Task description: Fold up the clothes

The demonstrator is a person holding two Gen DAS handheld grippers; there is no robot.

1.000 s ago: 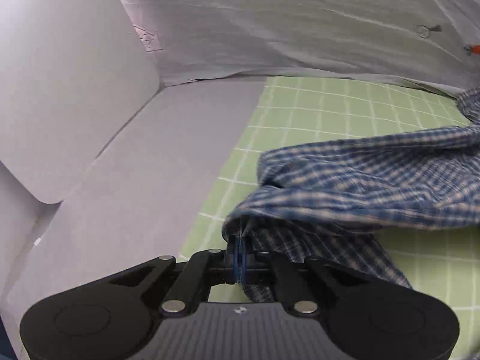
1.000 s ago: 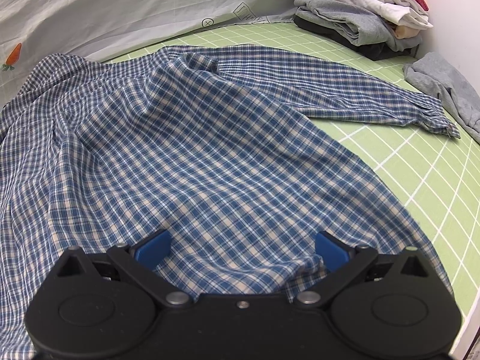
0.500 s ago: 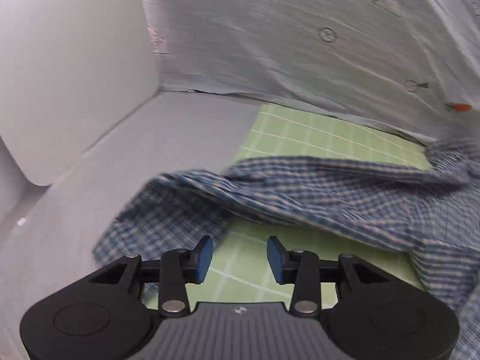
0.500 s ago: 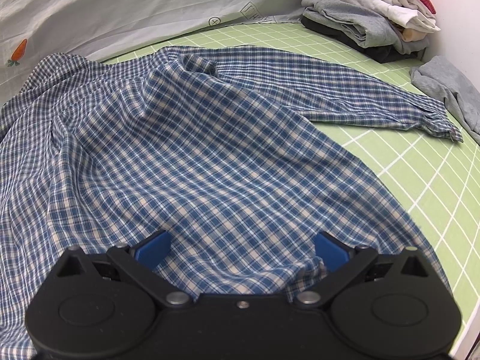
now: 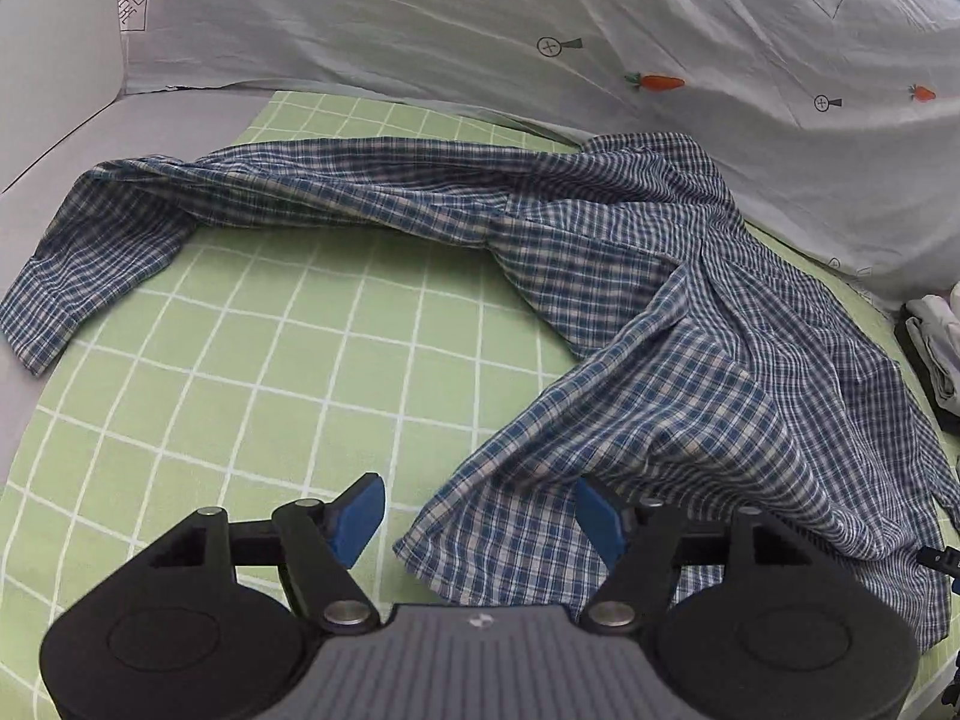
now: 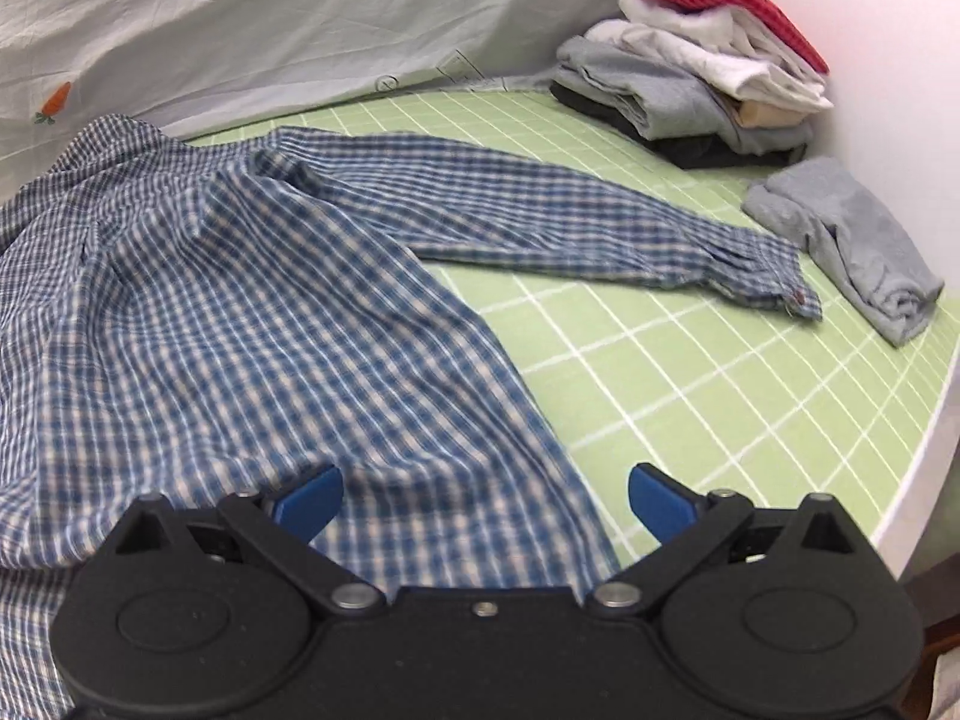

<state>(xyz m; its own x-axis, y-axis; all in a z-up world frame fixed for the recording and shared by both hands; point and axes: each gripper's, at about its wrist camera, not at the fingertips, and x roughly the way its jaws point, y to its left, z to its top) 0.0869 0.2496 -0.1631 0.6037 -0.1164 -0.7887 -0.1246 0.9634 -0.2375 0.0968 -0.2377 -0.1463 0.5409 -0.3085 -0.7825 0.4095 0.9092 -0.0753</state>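
Spread across the green gridded counter (image 5: 252,372), the blue checked shirt (image 5: 690,324) lies open and rumpled, one sleeve (image 5: 180,204) trailing far ahead and to the left of your left tongs (image 5: 477,516), its cuff hanging over the counter's grey edge. The other sleeve (image 6: 540,210) reaches ahead and to the right of your right tongs (image 6: 483,501), ending just short of a loose grey garment (image 6: 852,246); a stack of folded clothes (image 6: 690,72) sits well beyond that. No fold shows in the shirt, and whether you are laying it out or between folds cannot be told from this.

To work cleanly, flatten the ridges in the body before any fold, and take the cloth at a seam or hem rather than mid-panel, so that the layers travel together. Bring the overhanging cuff back onto the counter.

Both pairs of tongs stand wide apart and grip nothing. The left pair hovers with the shirt's near hem corner (image 5: 432,564) between its blue pads, the right-hand pad (image 5: 597,519) partly under draped cloth; whether it touches cannot be told. The right pair hovers over the shirt's lower body.
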